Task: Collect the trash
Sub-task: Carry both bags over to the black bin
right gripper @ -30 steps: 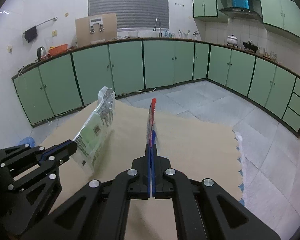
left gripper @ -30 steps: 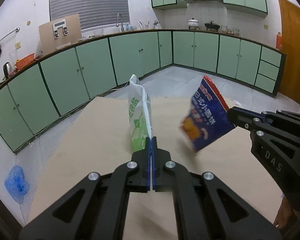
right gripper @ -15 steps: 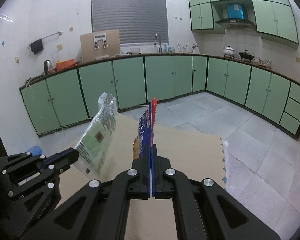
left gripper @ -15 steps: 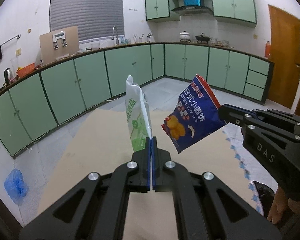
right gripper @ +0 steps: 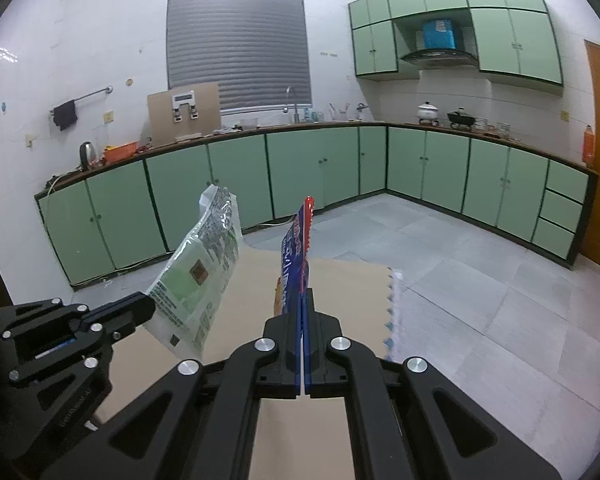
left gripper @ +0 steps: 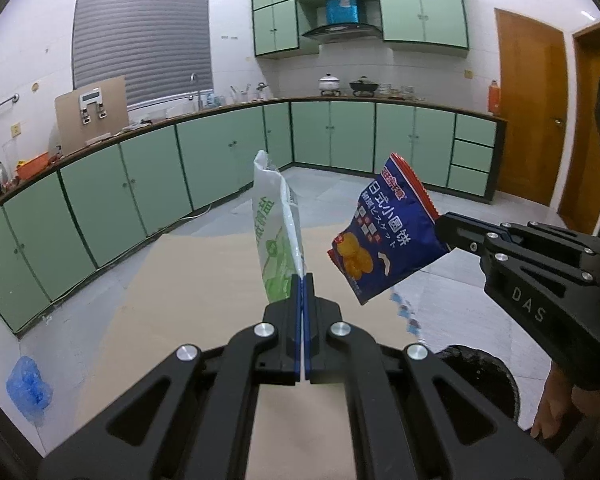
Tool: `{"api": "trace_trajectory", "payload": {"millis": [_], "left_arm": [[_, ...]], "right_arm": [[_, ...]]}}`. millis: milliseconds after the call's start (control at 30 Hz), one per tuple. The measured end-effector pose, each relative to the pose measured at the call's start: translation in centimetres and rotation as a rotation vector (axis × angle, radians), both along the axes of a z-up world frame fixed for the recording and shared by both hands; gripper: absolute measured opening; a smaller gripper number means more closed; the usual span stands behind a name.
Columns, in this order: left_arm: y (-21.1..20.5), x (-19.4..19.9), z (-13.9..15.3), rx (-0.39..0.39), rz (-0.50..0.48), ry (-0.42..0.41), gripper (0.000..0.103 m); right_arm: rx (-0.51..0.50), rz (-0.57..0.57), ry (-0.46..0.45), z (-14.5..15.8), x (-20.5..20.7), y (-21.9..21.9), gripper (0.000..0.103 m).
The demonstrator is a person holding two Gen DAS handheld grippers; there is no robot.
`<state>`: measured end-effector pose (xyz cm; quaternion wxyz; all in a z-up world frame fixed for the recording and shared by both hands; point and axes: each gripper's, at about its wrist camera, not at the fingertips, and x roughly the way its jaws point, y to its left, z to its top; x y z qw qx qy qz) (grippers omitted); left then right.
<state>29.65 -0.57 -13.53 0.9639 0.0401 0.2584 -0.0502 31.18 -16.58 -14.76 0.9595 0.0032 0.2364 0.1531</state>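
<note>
Left gripper (left gripper: 302,280) clamped on green-white bag (left gripper: 275,236), frame centre. Right gripper (right gripper: 302,294) clamped on blue snack bag (left gripper: 384,236). Black bin (left gripper: 480,376) lower right. Thin edge grips; either could slip short of it.

Left gripper (left gripper: 302,280) clamped shut, right gripper (right gripper: 302,294) clamped shut, both raised side by side

Salt bag (left gripper: 278,240) left of biscuit packet (left gripper: 384,236), both above floor mat (left gripper: 188,280); bin (left gripper: 484,368) right.
</note>
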Motion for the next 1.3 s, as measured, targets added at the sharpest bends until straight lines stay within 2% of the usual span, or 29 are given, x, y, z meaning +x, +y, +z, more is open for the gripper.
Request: {"api": "trace_trajectory", "payload": {"millis": [400, 800, 1033, 1300], "left_arm": [[-4.4, -5.1, 1.7, -0.015, -0.109, -0.028, 0.0], [-10.6, -9.1, 1.1, -0.033, -0.282, -0.02, 0.0], [-15.8, -9.6, -2.2, -0.029, -0.406, 0.05, 0.0], [-19.9, -8.4, -8.7, 0.018, -0.493, 0.171, 0.0]], "right_arm": [[-0.012, -0.091, -0.002, 1.1, -5.7, -4.4, 0.001], [-0.034, -0.257, 0.032, 0.8, -11.8, -11.5, 0.001], [-0.032, -0.36, 0.094, -1.1, -13.8, -15.8, 0.001], [-0.018, -0.43, 0.207, -5.8, -14.4, -19.7, 0.001]]}}
